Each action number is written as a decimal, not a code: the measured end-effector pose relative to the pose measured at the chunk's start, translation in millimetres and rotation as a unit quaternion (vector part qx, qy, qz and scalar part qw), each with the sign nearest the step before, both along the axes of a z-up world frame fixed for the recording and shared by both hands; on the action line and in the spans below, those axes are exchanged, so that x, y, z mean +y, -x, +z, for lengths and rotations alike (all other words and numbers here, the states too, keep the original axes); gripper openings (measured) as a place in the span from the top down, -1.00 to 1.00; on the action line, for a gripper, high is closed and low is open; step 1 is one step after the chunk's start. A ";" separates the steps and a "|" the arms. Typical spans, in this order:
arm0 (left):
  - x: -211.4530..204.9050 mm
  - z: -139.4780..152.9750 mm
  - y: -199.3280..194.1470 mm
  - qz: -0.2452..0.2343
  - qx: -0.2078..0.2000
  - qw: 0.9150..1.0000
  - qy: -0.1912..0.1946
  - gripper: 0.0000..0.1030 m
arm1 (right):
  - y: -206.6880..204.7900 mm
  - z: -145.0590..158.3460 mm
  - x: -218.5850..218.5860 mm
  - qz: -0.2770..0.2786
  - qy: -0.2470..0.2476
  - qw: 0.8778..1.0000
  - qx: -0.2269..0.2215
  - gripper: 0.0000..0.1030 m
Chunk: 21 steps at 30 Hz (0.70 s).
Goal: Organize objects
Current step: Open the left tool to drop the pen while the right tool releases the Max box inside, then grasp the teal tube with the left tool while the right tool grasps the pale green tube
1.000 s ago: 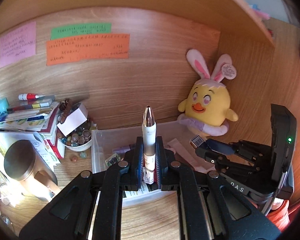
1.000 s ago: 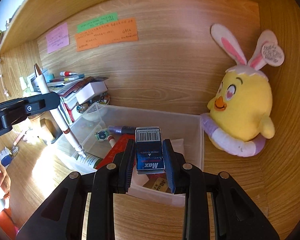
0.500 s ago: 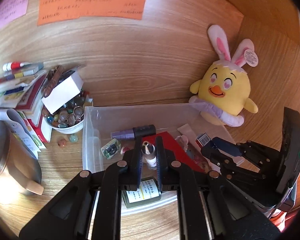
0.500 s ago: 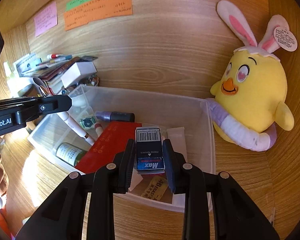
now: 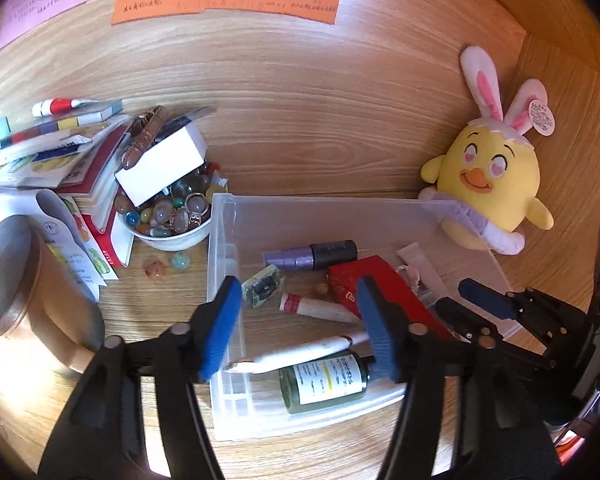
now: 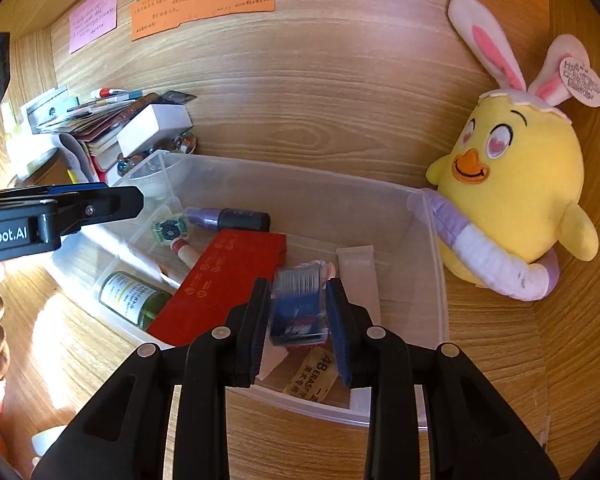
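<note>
My left gripper (image 5: 298, 300) hangs over the near left part of the clear plastic bin (image 5: 220, 240), its jaws opening with nothing pressed between them. The white pen (image 5: 300, 354) lies loose in the bin below it, across a green bottle (image 5: 324, 380). Over the bin's near right part, my right gripper (image 6: 298, 312) has jaws that are opening. The blue staple box (image 6: 298, 308) sits blurred between its pads, with thin gaps on both sides. A finger of my left gripper (image 6: 100, 208) shows at the left of the right wrist view.
In the bin (image 6: 432, 240) lie a red case (image 6: 228, 280), a purple marker (image 5: 312, 256) and small items. A yellow plush chick (image 5: 484, 184) stands at its right. To the left are a bowl of marbles (image 5: 168, 220), stacked books (image 5: 60, 152) and a brown lidded cup (image 5: 16, 280).
Both grippers came down over the bin. The left jaws spread wide and the pen dropped into the bin. The staple box, sharp and gripped before, now looks blurred and loose.
</note>
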State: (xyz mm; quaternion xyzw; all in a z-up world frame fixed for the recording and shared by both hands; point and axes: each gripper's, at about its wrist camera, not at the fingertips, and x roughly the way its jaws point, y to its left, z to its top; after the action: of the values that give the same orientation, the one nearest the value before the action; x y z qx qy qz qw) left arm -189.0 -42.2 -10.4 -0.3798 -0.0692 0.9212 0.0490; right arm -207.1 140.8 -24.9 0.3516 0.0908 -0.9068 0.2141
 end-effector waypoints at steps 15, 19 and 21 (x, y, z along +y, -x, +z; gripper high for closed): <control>18.7 20.7 -38.0 -0.007 0.045 0.998 0.052 -0.84 | -20.5 17.5 6.3 -0.002 0.002 1.000 0.026 -0.31; 20.9 24.5 -53.2 -0.011 0.053 0.996 0.066 -0.89 | -34.1 24.5 10.7 0.009 0.007 1.000 0.029 -0.45; 21.2 24.6 -61.2 -0.014 0.055 0.996 0.071 -0.91 | -42.8 26.6 12.3 0.015 0.004 0.999 0.032 -0.46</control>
State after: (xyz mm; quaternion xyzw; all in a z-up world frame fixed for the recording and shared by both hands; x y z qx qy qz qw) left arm -127.9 -21.0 14.2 -0.3323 0.0044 0.9424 0.0380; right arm -164.3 153.2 1.6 0.3198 0.0988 -0.9147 0.2263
